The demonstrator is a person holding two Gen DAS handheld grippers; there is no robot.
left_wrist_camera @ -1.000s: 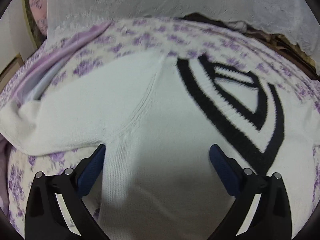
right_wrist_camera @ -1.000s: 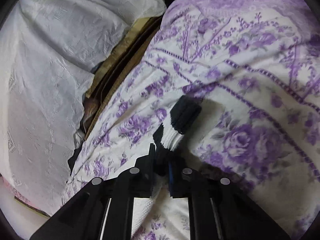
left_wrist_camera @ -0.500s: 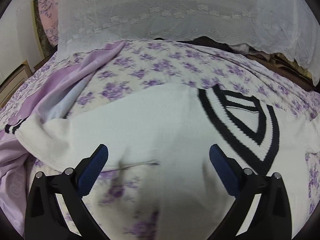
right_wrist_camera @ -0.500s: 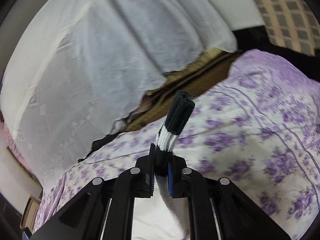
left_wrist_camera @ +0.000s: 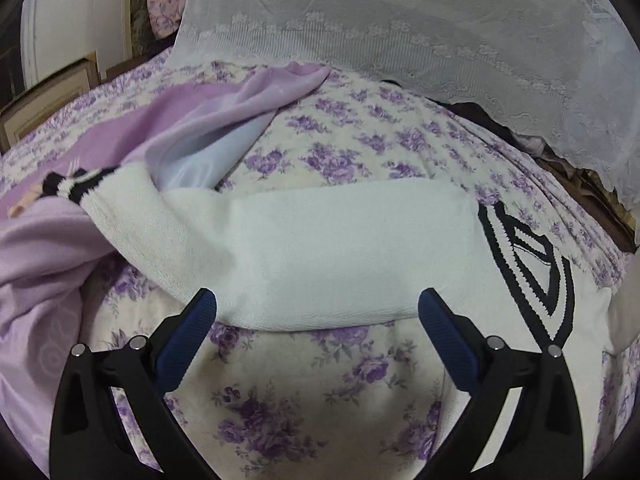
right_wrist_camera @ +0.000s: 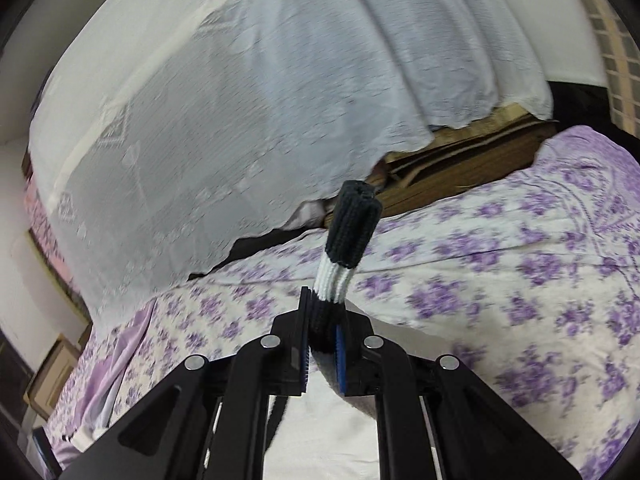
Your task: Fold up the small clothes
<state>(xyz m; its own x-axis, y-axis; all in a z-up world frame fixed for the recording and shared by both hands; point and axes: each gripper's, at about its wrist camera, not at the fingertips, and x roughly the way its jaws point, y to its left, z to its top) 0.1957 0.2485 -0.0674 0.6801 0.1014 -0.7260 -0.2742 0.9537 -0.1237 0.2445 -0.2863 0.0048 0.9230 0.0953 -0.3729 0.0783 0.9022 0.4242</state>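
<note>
Folding barely started: right gripper (right_wrist_camera: 322,344) clenched on sweater (left_wrist_camera: 320,248) cuff (right_wrist_camera: 352,228), lifted above bed (left_wrist_camera: 320,380); left gripper (left_wrist_camera: 316,308) released, sleeves unfolded.

- Soft, dim indoor light, a bit cool; no hard glare anywhere.
- Both views bulge like a fishbowl, with black corners ringing each picture.
- The white lace cloth (left_wrist_camera: 400,32) is the brightest patch, slightly washed out.
- The floral bedspread (right_wrist_camera: 500,280) smears with motion blur in the right wrist view.
- A soft shadow darkens the bedspread low in the left wrist view, between the black gripper arms.
</note>
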